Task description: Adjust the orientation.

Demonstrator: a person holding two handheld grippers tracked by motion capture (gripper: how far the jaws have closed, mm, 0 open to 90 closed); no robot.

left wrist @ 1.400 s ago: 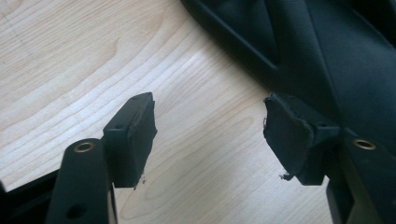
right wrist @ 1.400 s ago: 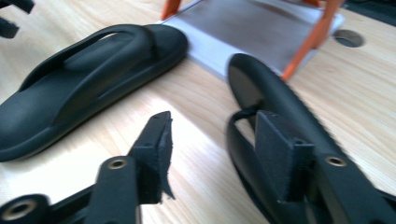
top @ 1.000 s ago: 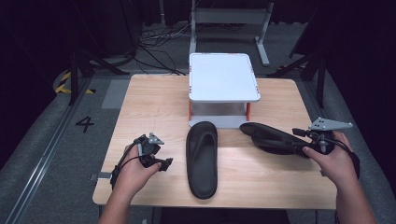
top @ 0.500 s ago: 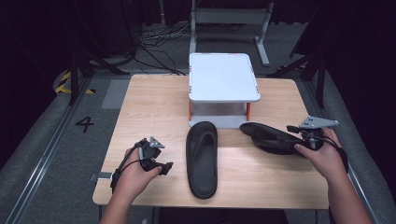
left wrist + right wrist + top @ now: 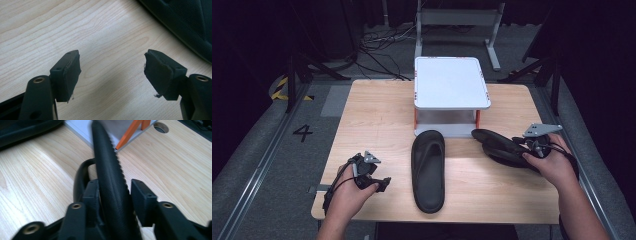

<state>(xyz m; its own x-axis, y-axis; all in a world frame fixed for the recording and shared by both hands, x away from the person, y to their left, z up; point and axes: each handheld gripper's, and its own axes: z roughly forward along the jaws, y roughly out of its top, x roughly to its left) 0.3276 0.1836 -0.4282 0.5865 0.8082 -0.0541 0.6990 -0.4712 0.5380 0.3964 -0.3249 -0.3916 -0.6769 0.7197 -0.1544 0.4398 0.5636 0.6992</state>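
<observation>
Black slipper (image 5: 110, 182): edge-up between my right gripper (image 5: 113, 195) fingers, one pad touching it, the other just off.
Left gripper (image 5: 112, 70): fingers apart over bare table (image 5: 75, 30), second slipper (image 5: 185, 22) beyond them.

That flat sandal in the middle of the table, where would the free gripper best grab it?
Probably by the sole's long left edge. The sandal lies flat, sole down, lengthwise toward the shelf, so its thin rim suits open jaws. The left gripper sits open just left of it and could come in low from that side.
</observation>
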